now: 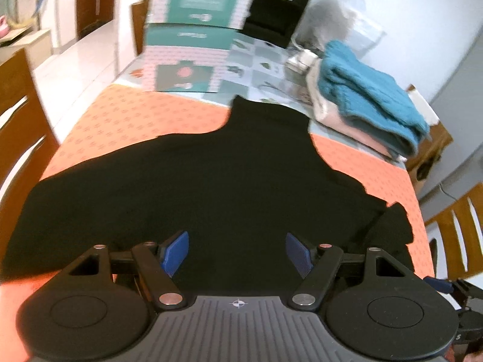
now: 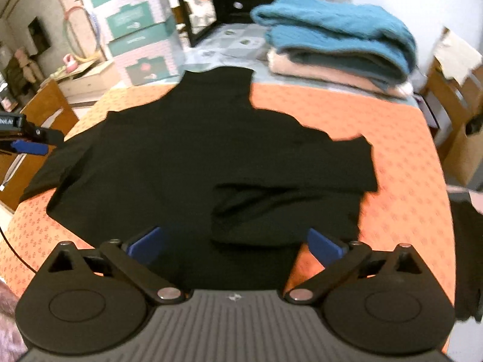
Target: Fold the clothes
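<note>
Now | black garment (image 2: pixel 193 157) flat beneath both grippers | left (image 1: pixel 237 253), right (image 2: pixel 235 246) fingers released, empty

Black top (image 2: pixel 187 157) flat on orange cloth; one sleeve folded in.

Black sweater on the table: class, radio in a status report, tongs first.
Both tongs, left and right, open, empty. Black sweater flat on orange cloth, one sleeve folded in. Folded stack behind, clear.

The black garment (image 2: pixel 187 157) is matt, smooth cloth. The teal sweater (image 2: pixel 338 27) looks chunky knit; the orange cloth (image 2: pixel 398 181) on the surface is printed.
</note>
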{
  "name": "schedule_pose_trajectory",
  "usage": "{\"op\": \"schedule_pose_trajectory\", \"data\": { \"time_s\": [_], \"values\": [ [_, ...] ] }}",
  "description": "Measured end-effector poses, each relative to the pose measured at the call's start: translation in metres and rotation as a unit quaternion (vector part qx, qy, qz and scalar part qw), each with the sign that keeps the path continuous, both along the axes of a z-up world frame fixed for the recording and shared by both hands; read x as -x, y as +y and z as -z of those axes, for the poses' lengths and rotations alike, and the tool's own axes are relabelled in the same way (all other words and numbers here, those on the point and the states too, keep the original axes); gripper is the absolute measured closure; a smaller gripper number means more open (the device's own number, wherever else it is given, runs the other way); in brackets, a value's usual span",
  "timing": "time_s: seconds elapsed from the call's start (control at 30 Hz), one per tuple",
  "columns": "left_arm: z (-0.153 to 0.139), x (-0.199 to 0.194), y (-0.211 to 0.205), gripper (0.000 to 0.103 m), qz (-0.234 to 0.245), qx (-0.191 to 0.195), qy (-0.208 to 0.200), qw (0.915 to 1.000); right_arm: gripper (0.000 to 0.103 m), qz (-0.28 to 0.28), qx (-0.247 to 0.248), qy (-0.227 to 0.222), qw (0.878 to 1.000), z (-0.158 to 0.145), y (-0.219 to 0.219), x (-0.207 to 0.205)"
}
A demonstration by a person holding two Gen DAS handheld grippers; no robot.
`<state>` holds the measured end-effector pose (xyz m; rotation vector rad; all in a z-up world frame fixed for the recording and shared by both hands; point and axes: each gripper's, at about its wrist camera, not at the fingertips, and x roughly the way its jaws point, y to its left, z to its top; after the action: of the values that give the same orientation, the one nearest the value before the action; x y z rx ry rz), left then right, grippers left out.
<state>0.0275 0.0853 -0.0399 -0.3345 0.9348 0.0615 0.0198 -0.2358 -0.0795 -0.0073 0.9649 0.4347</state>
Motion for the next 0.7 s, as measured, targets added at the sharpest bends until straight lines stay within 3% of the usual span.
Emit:
{"op": "schedule_pose_trajectory", "data": {
  "time_s": [0.4, 0.53, 0.7],
  "values": [
    [-0.003, -0.046, -0.083, 0.028, 0.119, -0.016, -0.002, 0.9927, 0.000, 0.068, -0.014, 0.026, 0.997, 0.018, -0.047, 0.020],
    [0.005, -0.057, -0.120, 0.028, 0.174, -0.025, 0.003, 0.9844, 0.000, 0.089, -0.017, 0.028, 0.996, 0.024, -0.060, 0.023],
    [0.019, -0.069, -0.174, 0.028, 0.255, -0.043, 0.010, 0.9659, 0.000, 0.110, -0.018, 0.034, 0.993, 0.033, -0.078, 0.027]
  ]
}}
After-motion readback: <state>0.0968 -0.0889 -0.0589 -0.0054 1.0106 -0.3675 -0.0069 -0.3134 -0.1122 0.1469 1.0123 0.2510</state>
